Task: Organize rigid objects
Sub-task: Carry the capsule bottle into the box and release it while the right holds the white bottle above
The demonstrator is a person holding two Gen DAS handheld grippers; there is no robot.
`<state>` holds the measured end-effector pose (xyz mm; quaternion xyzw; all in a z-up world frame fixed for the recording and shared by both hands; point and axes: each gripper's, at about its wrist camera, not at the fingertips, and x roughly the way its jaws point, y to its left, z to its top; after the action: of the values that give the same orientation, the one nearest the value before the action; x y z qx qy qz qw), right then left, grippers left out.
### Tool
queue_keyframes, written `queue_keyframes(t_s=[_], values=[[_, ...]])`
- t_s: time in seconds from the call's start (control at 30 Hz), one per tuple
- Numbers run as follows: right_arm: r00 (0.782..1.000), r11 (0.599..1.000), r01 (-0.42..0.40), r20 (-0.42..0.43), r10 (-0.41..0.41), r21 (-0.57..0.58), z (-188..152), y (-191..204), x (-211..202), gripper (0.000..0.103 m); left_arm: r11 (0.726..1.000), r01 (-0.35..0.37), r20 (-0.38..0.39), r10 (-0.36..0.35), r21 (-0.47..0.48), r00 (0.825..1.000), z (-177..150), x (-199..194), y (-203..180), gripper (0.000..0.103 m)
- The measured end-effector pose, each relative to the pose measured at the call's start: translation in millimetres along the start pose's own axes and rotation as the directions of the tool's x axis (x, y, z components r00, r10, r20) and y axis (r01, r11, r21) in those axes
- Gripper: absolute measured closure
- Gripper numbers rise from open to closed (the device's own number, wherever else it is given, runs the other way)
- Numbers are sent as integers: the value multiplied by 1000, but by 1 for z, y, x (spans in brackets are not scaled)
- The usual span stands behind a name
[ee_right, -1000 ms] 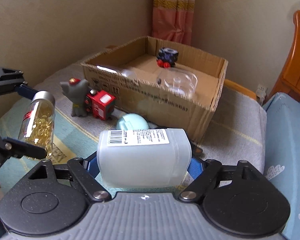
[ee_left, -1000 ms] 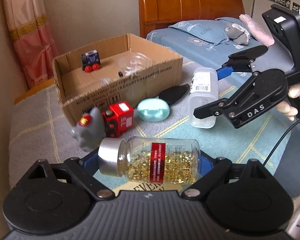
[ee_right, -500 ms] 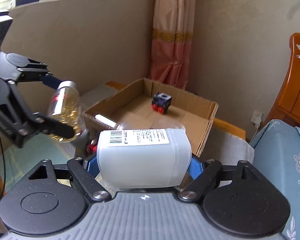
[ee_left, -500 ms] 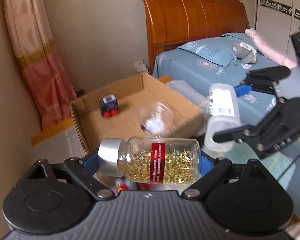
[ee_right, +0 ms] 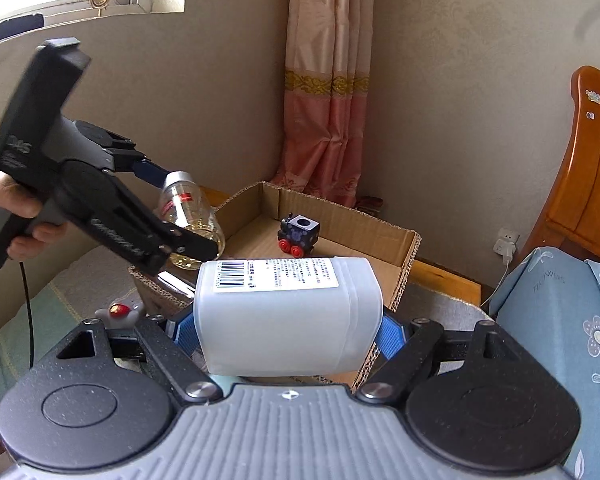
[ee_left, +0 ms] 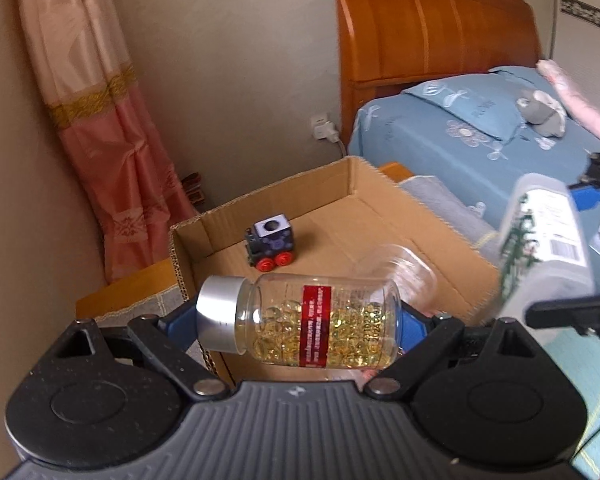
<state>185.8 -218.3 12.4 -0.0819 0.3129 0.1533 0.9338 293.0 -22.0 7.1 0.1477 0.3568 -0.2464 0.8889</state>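
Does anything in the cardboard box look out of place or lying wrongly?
The clear empty jar lies tipped on its side in the cardboard box, near the front wall. The toy train stands upright on its wheels. Nothing is spilled or damaged.

capsule bottle (ee_left: 300, 322) sideways, white bottle (ee_right: 286, 316) — gripped

Quick count: one cardboard box (ee_left: 380, 216), one toy train (ee_left: 271, 243) in it, two clear jars, one capsule bottle (ee_left: 300, 322), one white plastic bottle (ee_right: 286, 316), two grippers, one grey toy figure (ee_right: 118, 312).
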Motion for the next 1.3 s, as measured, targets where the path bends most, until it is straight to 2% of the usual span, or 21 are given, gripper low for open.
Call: queue_keyframes(t_s=[0.17,0.23,0.43,0.67,1.1,1.3], values=[[1000,1000,2,-4,-2,14,7,-4,8,16,1000,-15,21,15,-22,1000,-2,6,6,7],[1000,1000,1,-6,-1,16,10,-5,10,16,999,-6,30,7,-32,1000,-5,2,8,3],[1000,999,7,-25,-6,32,20,-7,19,16,1000,-16,43,16,-16,999,-25,-19,8,2],[996,997,37,-78,-32,65,38,-14,43,16,994,-109,78,109,-10,991,-53,-49,1,1],[977,983,109,-200,-79,146,72,-30,103,16,980,-156,74,167,-126,983,-90,-71,12,1],[964,978,144,-244,-104,153,79,-33,127,16,976,-145,81,159,-160,984,-104,-76,15,1]])
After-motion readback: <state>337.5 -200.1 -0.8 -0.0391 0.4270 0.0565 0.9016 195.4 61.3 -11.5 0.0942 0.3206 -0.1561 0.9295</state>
